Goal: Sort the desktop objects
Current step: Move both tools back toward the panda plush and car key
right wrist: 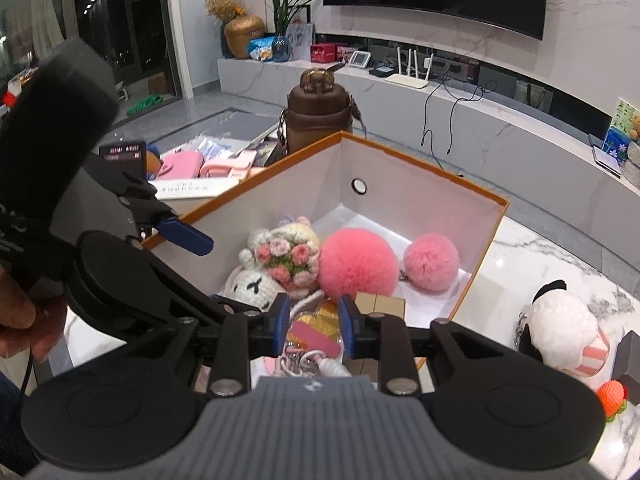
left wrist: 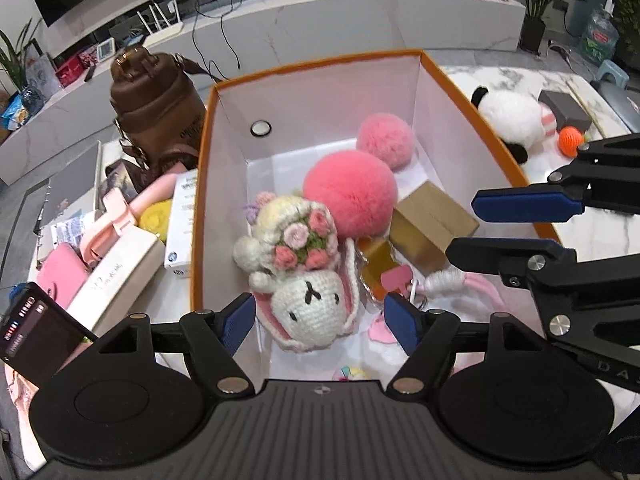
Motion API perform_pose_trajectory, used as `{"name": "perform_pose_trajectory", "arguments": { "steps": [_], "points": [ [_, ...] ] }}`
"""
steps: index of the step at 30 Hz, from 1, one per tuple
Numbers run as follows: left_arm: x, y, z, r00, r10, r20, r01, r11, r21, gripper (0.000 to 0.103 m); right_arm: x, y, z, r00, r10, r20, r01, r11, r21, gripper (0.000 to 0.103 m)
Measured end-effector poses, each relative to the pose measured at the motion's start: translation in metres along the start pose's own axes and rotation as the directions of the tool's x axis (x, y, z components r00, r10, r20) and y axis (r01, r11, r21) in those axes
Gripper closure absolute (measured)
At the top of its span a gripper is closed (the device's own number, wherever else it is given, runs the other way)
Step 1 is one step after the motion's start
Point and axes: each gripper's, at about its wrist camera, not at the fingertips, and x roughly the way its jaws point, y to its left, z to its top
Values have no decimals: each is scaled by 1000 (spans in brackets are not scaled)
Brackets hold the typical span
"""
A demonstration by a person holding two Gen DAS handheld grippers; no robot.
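Sorting partway done
Left gripper hovering open, empty, over boxed toys (panda beyond is waiting); right gripper nearly closed, empty.

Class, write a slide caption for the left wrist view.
Open left gripper above crochet bunny in orange-rimmed box with pink pompoms.
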Motion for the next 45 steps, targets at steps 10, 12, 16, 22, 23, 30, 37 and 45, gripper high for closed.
{"name": "perform_pose_trajectory", "arguments": {
  "steps": [10,12,16,22,23,30,37,45],
  "points": [
    [-11,-10,19,1000,3,25,-2,999,-32,19,-15,-20,2,998,-20,65,16,998,68,74],
    [-15,-14,23,999,3,41,-2,999,-33,18,-21,-26,2,995,-27,93,18,996,92,74],
    [-23,-26,32,996,22,89,-20,999,-32,15,-32,-39,0,992,-31,125,13,990,139,74],
    [-27,-51,46,990,23,136,-24,1000,4,14,-51,-59,-5,986,-58,155,31,984,173,73],
    [-29,-55,47,986,17,164,-20,1000,15,14,-55,-63,-7,985,-64,162,34,983,182,74],
    [-32,-86,57,965,-102,241,89,994,67,14,-86,-101,-23,972,-115,204,60,964,261,70],
    [-14,-100,78,961,-217,173,225,974,-28,14,-119,-149,-48,948,-221,228,129,924,359,69],
    [-1,-153,93,951,-214,223,208,977,49,14,-137,-203,-84,919,-362,157,268,865,425,69]
  ]
}}
